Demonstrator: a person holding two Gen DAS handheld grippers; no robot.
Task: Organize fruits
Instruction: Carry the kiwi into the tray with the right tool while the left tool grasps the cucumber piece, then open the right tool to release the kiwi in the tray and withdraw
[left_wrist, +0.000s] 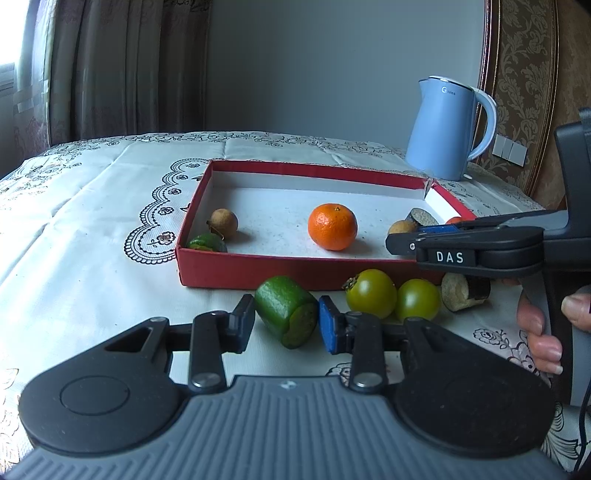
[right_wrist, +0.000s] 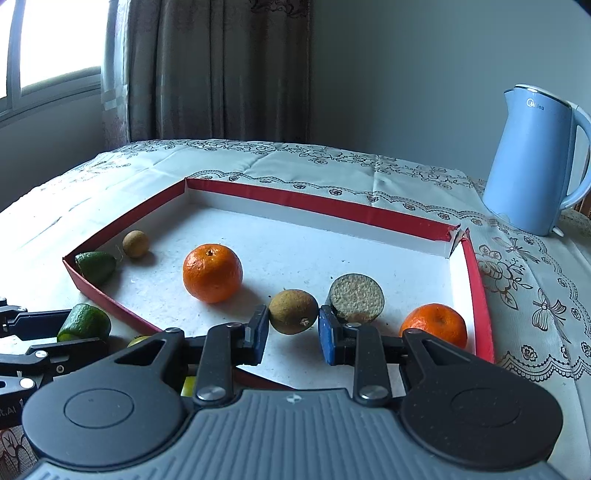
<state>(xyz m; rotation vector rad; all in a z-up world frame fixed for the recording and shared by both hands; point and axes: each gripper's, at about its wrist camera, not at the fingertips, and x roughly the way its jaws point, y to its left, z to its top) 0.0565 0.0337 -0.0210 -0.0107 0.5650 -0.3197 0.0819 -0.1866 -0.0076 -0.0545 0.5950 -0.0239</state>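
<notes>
My left gripper (left_wrist: 285, 326) is shut on a green cut fruit piece (left_wrist: 286, 314), low over the tablecloth in front of the red box (left_wrist: 295, 267). My right gripper (right_wrist: 293, 330) is shut on a small brown round fruit (right_wrist: 293, 312) just above the box floor, near its front right. In the left wrist view the right gripper (left_wrist: 393, 243) reaches in from the right. The box holds a mandarin (right_wrist: 212, 273), a second mandarin (right_wrist: 434, 325), a dark-skinned cut piece (right_wrist: 356, 297), a small brown fruit (right_wrist: 135, 243) and a green piece (right_wrist: 96, 266).
Two yellow-green round fruits (left_wrist: 371, 293) (left_wrist: 417, 299) and a dark-skinned cut chunk (left_wrist: 465, 291) lie on the cloth before the box. A blue kettle (right_wrist: 535, 158) stands at the back right. A person's hand (left_wrist: 543, 332) grips the right handle.
</notes>
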